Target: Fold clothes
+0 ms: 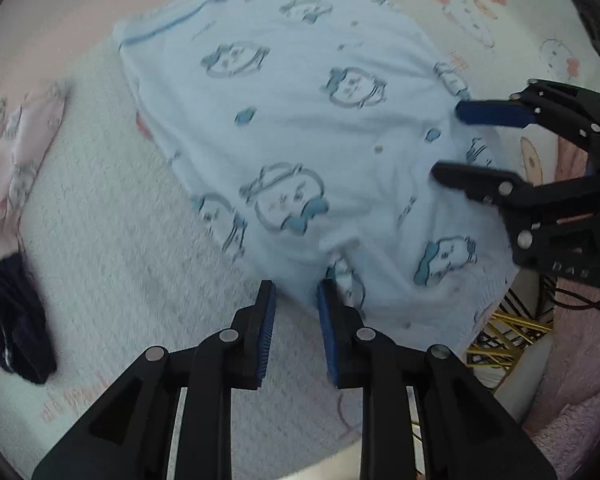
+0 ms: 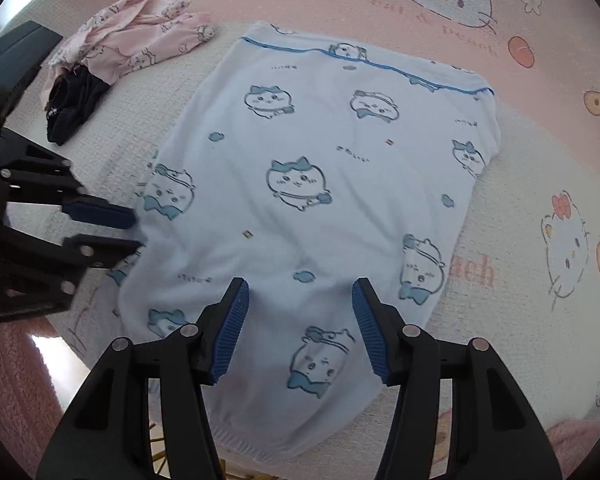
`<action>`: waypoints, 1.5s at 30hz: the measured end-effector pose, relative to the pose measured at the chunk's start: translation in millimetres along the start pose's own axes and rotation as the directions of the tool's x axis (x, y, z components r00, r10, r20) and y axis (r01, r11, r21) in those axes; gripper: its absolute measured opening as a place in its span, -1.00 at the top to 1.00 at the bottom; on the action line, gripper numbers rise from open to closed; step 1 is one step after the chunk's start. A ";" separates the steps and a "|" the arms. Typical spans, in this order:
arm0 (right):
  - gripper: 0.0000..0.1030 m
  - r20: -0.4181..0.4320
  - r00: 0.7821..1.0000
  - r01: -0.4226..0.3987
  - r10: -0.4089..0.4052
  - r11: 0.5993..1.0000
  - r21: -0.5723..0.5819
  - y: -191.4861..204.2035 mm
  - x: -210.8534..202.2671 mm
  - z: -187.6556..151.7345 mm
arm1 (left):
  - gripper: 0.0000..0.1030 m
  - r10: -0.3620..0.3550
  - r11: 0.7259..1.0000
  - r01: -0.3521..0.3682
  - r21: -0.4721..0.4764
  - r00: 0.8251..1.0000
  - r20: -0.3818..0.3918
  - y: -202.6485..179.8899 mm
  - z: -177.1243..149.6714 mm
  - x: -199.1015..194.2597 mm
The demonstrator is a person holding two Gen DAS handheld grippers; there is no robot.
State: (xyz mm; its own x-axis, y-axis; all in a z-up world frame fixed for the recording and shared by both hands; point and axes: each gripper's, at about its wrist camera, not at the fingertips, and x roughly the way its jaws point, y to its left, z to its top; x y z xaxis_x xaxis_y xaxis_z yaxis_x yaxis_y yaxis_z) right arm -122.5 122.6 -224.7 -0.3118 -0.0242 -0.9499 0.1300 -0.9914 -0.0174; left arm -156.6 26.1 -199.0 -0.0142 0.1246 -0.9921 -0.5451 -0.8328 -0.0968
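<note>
A light blue garment (image 1: 300, 100) (image 2: 320, 160) printed with cartoon animals lies spread flat on the bed cover, its blue-piped edge at the far end. My left gripper (image 1: 297, 292) (image 2: 137, 231) points down at the garment's side edge. Its jaws stand a narrow gap apart, with bed cover showing between the pads and no cloth pinched. My right gripper (image 2: 300, 292) (image 1: 448, 142) hovers over the near end of the garment, close to the hem. Its jaws are wide open with nothing held.
A pink garment (image 1: 12, 140) (image 2: 140, 36) and a dark one (image 1: 8, 320) (image 2: 72, 108) lie bunched beyond the blue garment's left side. The pink and white bed cover (image 2: 540, 160) ends at the near edge, above a pink rug (image 2: 12, 380) and a gold wire rack (image 1: 504, 336).
</note>
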 end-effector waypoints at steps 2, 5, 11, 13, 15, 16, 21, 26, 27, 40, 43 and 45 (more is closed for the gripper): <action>-0.06 0.002 1.000 0.000 0.000 1.000 0.006 -3.8 -2.0 -3.9 | 0.54 -0.049 0.998 0.051 -0.023 0.996 0.071 6.0 -5.6 -19.3; -0.07 0.003 1.000 -0.018 0.018 1.000 0.021 -7.2 -4.6 -6.2 | 0.54 -0.125 0.990 0.134 -0.052 0.982 0.140 12.4 -10.5 -37.8; -0.08 0.017 0.999 -0.043 0.043 0.999 -0.010 6.7 -8.4 -2.6 | 0.56 -0.150 0.988 0.153 -0.025 0.985 0.085 -1.1 -17.8 -14.6; -0.08 0.019 0.998 -0.057 0.057 0.998 -0.018 10.3 -8.9 -3.3 | 0.82 -0.158 0.986 0.162 -0.048 0.984 0.078 -5.9 -11.5 0.2; -0.08 0.030 0.996 -0.082 0.083 0.996 -0.038 15.4 -4.1 2.0 | 0.97 -0.139 0.986 0.145 -0.078 0.987 0.082 -7.5 -13.7 2.5; -0.08 0.032 0.996 -0.084 0.086 0.996 -0.038 19.8 2.2 3.2 | 0.98 -0.132 0.986 0.140 -0.089 0.987 0.091 -7.3 -16.8 -0.9; -0.08 -0.001 1.000 -0.030 0.030 0.999 -0.012 13.7 12.2 1.6 | 0.98 -0.095 0.979 0.116 -0.168 0.987 0.129 -1.3 -39.9 -18.8; -0.10 -0.014 1.000 -0.006 0.006 1.000 0.019 3.0 15.6 0.1 | 0.99 -0.136 0.942 0.163 -0.292 0.985 0.110 15.6 -59.4 -5.3; -0.11 -0.015 1.000 -0.005 0.005 1.000 0.019 2.9 15.5 -0.2 | 0.98 -0.151 0.932 0.179 -0.316 0.982 0.111 19.0 -60.1 -2.5; -0.11 0.018 0.999 -0.051 0.049 0.994 0.098 -30.8 -1.2 16.9 | 0.88 -0.170 0.898 0.237 -0.370 0.964 0.204 53.1 -18.7 -2.4; -0.11 0.006 0.999 -0.032 0.032 0.997 0.072 -30.4 1.5 17.6 | 0.88 -0.145 0.926 0.195 -0.323 0.974 0.172 20.0 4.3 28.8; -0.11 0.008 0.999 -0.039 0.038 0.997 0.071 -27.7 1.8 19.3 | 0.86 -0.146 0.926 0.195 -0.324 0.975 0.170 18.9 5.1 29.5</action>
State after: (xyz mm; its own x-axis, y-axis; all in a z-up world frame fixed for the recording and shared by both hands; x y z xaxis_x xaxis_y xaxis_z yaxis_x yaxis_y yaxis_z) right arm -144.8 147.5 -219.9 -0.3142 -0.0633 -0.9472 0.0750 -0.9963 0.0416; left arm -171.6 16.8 -229.7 -0.0768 0.3350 -0.9391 -0.2357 -0.9213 -0.3093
